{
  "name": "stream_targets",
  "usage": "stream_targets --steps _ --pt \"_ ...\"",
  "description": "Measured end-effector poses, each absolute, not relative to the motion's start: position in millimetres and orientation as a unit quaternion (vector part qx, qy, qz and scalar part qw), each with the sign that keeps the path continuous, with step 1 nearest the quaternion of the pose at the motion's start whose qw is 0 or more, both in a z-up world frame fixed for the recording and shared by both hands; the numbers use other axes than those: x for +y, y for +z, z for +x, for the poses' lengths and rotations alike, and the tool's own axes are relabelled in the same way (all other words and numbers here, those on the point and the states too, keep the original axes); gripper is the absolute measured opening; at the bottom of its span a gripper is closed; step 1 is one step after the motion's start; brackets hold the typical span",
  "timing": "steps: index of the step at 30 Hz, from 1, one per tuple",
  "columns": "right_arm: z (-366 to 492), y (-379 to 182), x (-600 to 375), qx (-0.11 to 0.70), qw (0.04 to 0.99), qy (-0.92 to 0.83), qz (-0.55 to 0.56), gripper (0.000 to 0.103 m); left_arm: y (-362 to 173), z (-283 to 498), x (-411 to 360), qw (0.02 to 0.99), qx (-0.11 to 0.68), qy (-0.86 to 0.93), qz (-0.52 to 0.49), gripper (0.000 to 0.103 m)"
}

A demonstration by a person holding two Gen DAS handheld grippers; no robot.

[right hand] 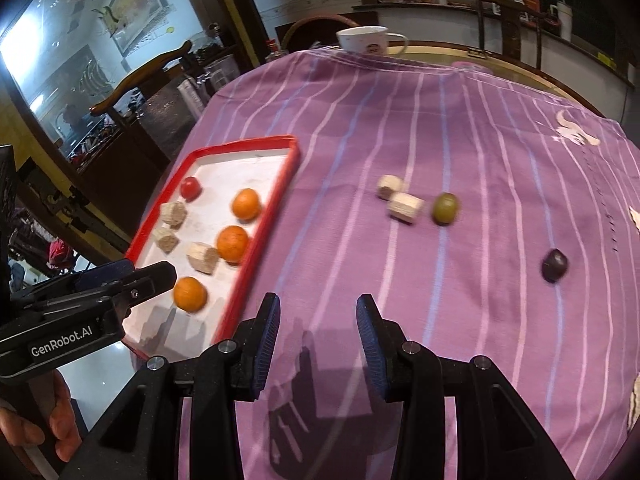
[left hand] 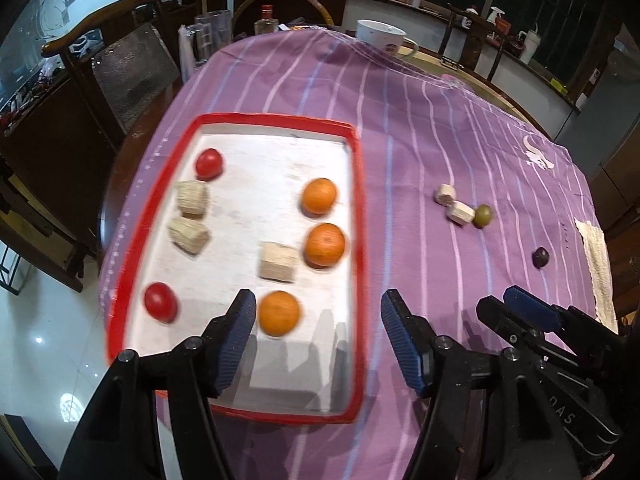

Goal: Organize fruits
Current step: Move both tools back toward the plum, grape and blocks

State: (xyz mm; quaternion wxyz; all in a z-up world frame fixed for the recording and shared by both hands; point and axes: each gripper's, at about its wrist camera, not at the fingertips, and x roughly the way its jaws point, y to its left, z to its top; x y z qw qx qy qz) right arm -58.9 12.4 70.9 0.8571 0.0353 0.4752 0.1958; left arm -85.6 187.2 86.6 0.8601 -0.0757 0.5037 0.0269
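Fruit sorting, four pieces not yet in the tray. On the purple striped cloth (right hand: 400,128) lie a small round green fruit (right hand: 445,208), a small dark purple round fruit (right hand: 554,265) well apart from it toward your right, and two pale cylindrical cut pieces (right hand: 405,207) touching each other, the nearer one just beside the green fruit. The red-rimmed white rectangular tray (left hand: 358,216) already holds three round orange fruits (left hand: 324,245) along its right edge, two small red round fruits (left hand: 209,163) on its left, and three pale blocky cut chunks (left hand: 279,267) between them.

Your right gripper (right hand: 316,336) hangs above bare cloth with its blue-padded fingers spread and nothing between them; your left gripper (left hand: 316,336) is likewise spread wide and empty over the tray's near end, just beside the nearest orange.

The likely step is a right-hand pick of a loose fruit. Take the dark purple one first: it stands alone, so nothing gets nudged. Round fruit probably rolls, so centre it between the pads, come down from above, and close gently. For the green fruit, approach from the side away from the pale pieces. Keep the left gripper clear of the tray's right rim.
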Motion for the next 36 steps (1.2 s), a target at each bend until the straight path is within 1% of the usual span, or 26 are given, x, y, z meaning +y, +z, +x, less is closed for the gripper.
stream_targets --steps 14,25,29,36 --pt "-52 48 -89 0.5 0.853 0.129 0.077 0.044 65 -72 113 0.851 0.518 -0.006 -0.081 0.064" --pt "-30 51 -159 0.487 0.863 0.08 0.112 0.044 43 -51 94 0.841 0.531 -0.018 -0.105 0.064" --pt "-15 49 -170 0.487 0.863 0.072 0.111 0.044 41 -32 86 0.843 0.529 -0.024 -0.097 0.064" --pt "10 45 -166 0.485 0.867 0.077 0.09 0.044 41 10 67 0.859 0.508 -0.032 -0.054 0.064"
